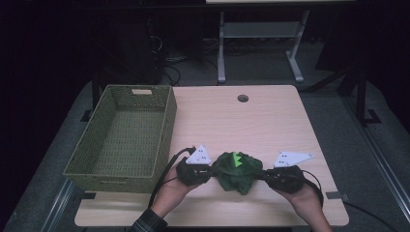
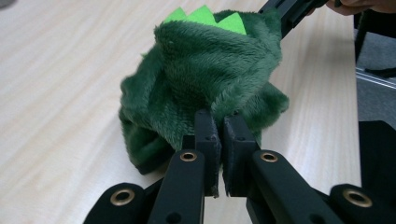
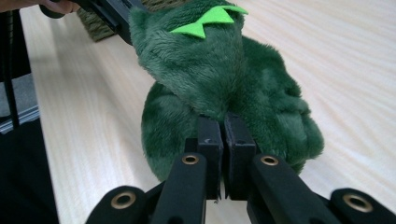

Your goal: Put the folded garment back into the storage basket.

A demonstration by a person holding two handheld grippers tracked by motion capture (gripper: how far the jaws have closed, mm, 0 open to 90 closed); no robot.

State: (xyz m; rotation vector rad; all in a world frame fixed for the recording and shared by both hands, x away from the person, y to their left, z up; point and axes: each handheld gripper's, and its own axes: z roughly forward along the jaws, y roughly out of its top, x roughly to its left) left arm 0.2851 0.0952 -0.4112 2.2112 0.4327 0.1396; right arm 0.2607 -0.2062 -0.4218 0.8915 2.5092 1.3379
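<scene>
A dark green plush piece (image 1: 237, 171) with bright green felt spikes sits bunched at the near middle of the wooden table (image 1: 251, 116). My left gripper (image 1: 209, 172) pinches its left side and my right gripper (image 1: 263, 175) pinches its right side. In the left gripper view the jaws are pressed together on a fold of the plush (image 2: 201, 79), at the left gripper (image 2: 220, 122). Seen from the right gripper view, the right gripper (image 3: 223, 125) likewise nips the fur of the plush (image 3: 219, 79). The plush's lower part rests on the tabletop.
A green woven basket (image 1: 126, 135), with nothing inside, stands on the table's left side, close to my left hand. A round cable hole (image 1: 242, 98) is near the far edge. Behind the table stand the legs of another desk (image 1: 256, 43).
</scene>
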